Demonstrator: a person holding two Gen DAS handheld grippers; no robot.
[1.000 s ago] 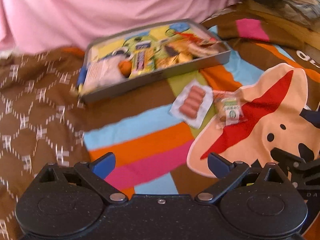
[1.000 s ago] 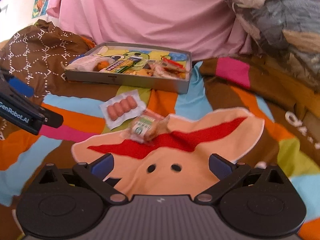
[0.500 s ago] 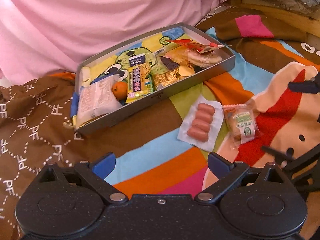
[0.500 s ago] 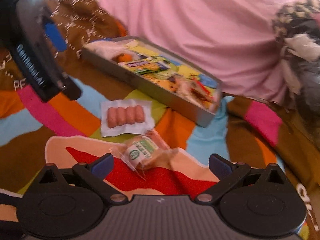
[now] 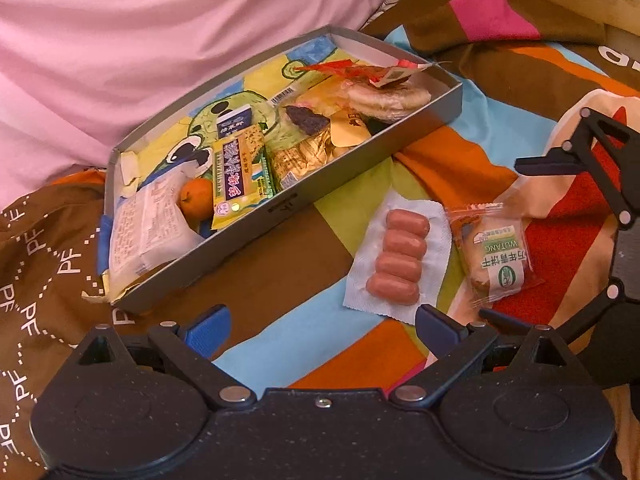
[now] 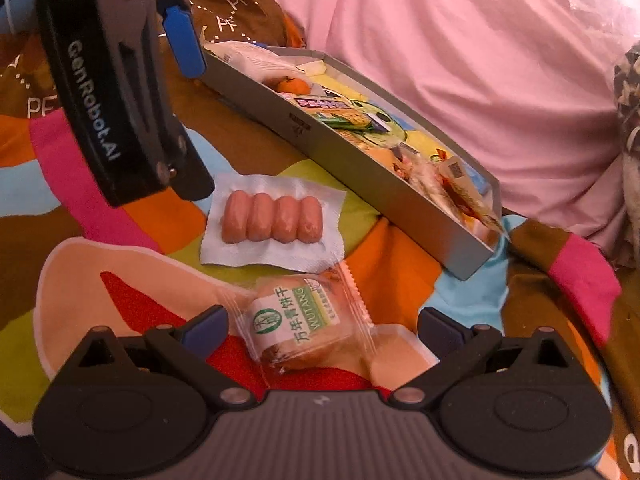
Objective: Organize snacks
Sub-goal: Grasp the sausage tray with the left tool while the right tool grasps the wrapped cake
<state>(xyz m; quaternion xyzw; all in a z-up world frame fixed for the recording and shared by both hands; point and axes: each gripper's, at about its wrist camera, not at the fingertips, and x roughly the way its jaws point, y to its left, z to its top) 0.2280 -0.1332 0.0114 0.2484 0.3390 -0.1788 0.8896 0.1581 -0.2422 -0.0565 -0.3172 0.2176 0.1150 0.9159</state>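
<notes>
The pickup step is in hand: the right tongs [image 6: 320, 330], spread wide and empty, straddle the wrapped Wutang biscuit [image 6: 302, 326] on the bed. Next they should close on it and carry it to the snack tray [image 6: 400, 204]. The left tongs [image 5: 320, 326] hang open near the sausage pack [image 5: 400, 262].

A home bedroom: colourful cartoon bedspread [image 5: 304, 344], rumpled pink sheet [image 6: 460, 52], patterned pillow [image 6: 630, 92] at the side.

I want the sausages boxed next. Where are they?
The sausages lie on the blanket between the tin and the green-label cake, right of centre in the left view.
</notes>
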